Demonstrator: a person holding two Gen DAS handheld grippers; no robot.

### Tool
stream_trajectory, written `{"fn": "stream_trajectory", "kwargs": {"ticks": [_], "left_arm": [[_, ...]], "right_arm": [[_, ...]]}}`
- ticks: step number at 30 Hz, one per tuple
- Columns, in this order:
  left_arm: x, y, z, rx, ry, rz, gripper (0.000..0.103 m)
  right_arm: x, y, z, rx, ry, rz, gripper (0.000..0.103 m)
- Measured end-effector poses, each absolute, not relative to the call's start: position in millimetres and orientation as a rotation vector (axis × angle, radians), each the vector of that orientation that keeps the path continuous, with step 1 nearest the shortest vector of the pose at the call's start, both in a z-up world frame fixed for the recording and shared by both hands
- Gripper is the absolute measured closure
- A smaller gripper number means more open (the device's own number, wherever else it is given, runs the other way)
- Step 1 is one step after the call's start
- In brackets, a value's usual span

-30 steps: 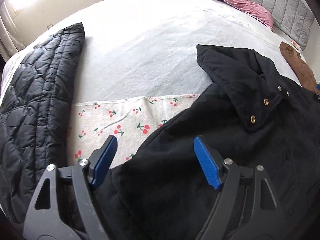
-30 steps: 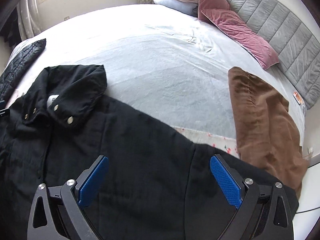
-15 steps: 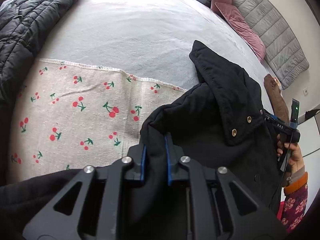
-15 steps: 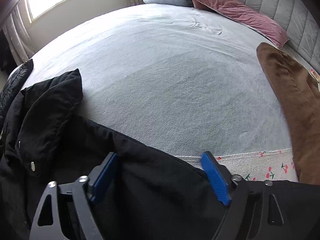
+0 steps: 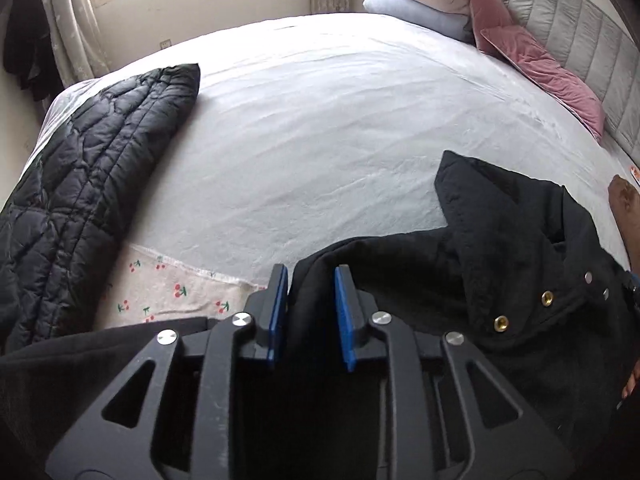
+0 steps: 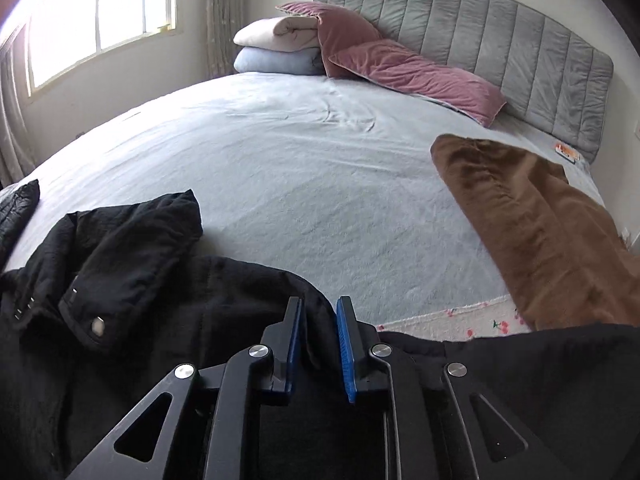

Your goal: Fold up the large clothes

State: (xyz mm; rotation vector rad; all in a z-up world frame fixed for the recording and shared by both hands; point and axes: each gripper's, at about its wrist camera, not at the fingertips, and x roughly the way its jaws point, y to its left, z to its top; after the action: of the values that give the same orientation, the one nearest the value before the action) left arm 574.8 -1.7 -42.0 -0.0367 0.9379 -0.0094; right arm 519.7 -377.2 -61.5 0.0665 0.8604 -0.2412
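A black coat (image 5: 500, 280) with brass snaps on its collar lies at the near edge of the bed; it also shows in the right wrist view (image 6: 132, 264). My left gripper (image 5: 311, 300) is shut on a fold of the coat near its left shoulder. My right gripper (image 6: 318, 340) is shut on a fold of the coat near its right shoulder. The coat's lower part is hidden under the grippers. A cherry-print cloth (image 5: 168, 296) lies under the coat.
A black quilted jacket (image 5: 80, 184) lies along the left side of the bed. A brown garment (image 6: 532, 224) lies on the right. Pink pillows (image 6: 408, 68) and folded blankets (image 6: 276, 44) sit by the grey headboard (image 6: 500, 44). The grey sheet (image 6: 320, 184) spreads beyond the coat.
The right gripper has shut on the coat's shoulder. The left gripper stays shut on the coat. Both views have tilted up toward the headboard, with the fabric bunched in the jaws.
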Motion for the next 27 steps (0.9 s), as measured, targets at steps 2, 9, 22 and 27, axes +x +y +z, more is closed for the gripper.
{"fn": "stream_trajectory", "kwargs": {"ticks": [2,9,22,27], "left_arm": [[555,21,-38,-0.124,0.929,-0.07,0.05],[468,90,31,-0.101,0.879,-0.136,0.021],[301,307,66,-0.185,0.872,0.076,0.012],[275,387,14,-0.327,0.902,0.114,0.012]], "right_arm": [[504,-376,-57,0.08,0.86,-0.201,0.056],[430,-342,4,0.059,0.828,-0.03,0.027],[292,-285,62,0.151,0.908,0.175,0.018],[261,-271,62,0.153,0.937,0.216,0.018]]}}
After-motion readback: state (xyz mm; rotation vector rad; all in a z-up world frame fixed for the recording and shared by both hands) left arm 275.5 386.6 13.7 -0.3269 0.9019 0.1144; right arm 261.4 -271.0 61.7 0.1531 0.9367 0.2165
